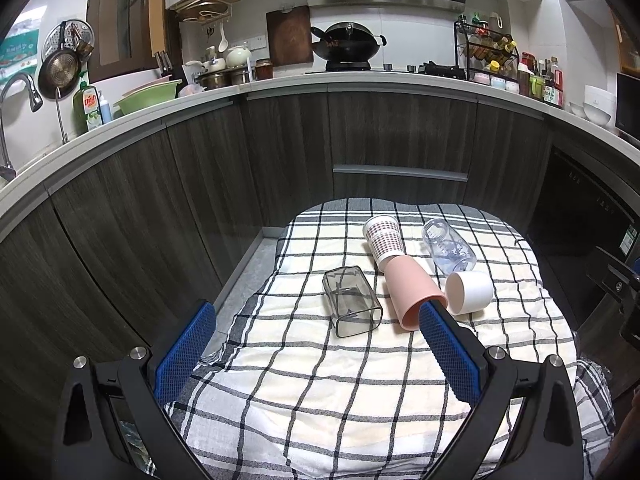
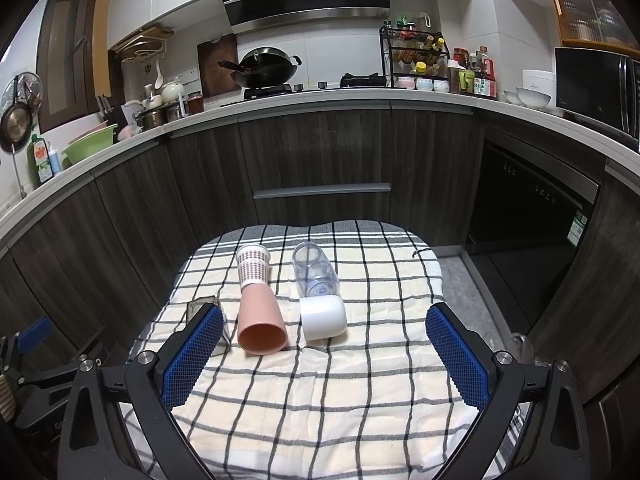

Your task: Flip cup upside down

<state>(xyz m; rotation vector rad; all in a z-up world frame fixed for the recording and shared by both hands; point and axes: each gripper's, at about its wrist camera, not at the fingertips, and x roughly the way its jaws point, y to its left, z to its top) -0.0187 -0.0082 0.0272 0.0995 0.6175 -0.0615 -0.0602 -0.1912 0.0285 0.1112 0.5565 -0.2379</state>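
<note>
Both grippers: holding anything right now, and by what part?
Nothing held. Left gripper and right gripper are both open, short of the cups lying on the checked cloth.

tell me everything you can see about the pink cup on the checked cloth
The pink cup is a plain, matte, slightly tapered tumbler, plastic by the look of it, with no handle. It lies on its side on the checked cloth, open mouth toward the cameras, inside empty. Its base meets the rim end of the patterned cup lying behind it. The square smoky clear cup lies to its left and the white cup to its right, both apart from it. Neither gripper touches it.
</note>
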